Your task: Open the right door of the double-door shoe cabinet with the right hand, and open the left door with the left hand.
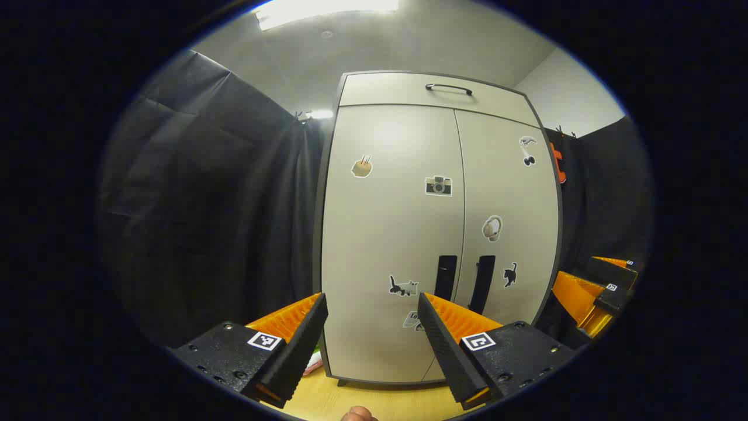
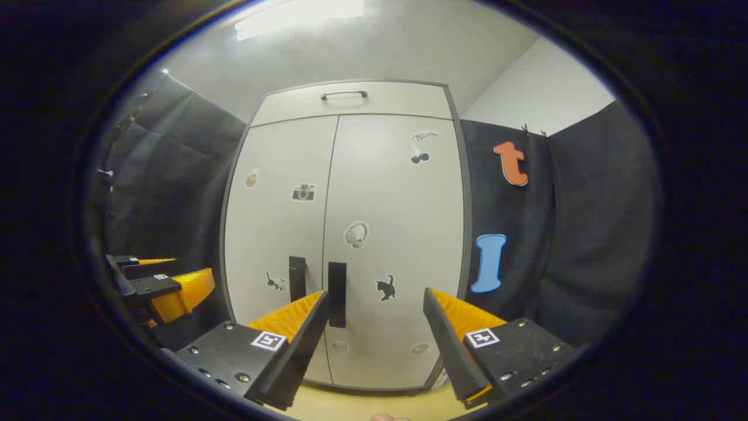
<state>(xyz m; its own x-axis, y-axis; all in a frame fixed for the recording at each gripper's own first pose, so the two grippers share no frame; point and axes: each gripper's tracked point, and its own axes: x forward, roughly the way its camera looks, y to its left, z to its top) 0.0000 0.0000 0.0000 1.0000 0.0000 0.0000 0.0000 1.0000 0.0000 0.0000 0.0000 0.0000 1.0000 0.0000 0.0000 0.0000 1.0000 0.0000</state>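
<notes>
The cabinet [image 1: 438, 234] is seen standing on a pale floor against the booth wall, both doors shut, with a drawer front and bar handle across its top. The centre seam [image 2: 327, 245] is taken as landmark: the left handle [image 2: 297, 278] lies just left of it and the right handle [image 2: 336, 294] just right of it, both low on the doors. The right gripper [image 2: 374, 316] is held short of the cabinet, fingers spread wide and nothing between them; its aim falls right of the seam, past the right handle, which is lined up with its left finger rather than the gap. The left gripper [image 1: 371, 318] is likewise held off, fingers spread and empty, and is aimed left of the seam, with the left handle [image 1: 445, 276] near its right finger. Trouble is judged most likely from this offset: if an approach is made straight ahead, a fingertip could be driven onto the door face or onto the handle's edge instead of around it. Because the handles sit so close beside the seam, the wrong one could be caught, or the grippers could be brought into collision. A shallow grip could slip off when a door is pulled.
</notes>
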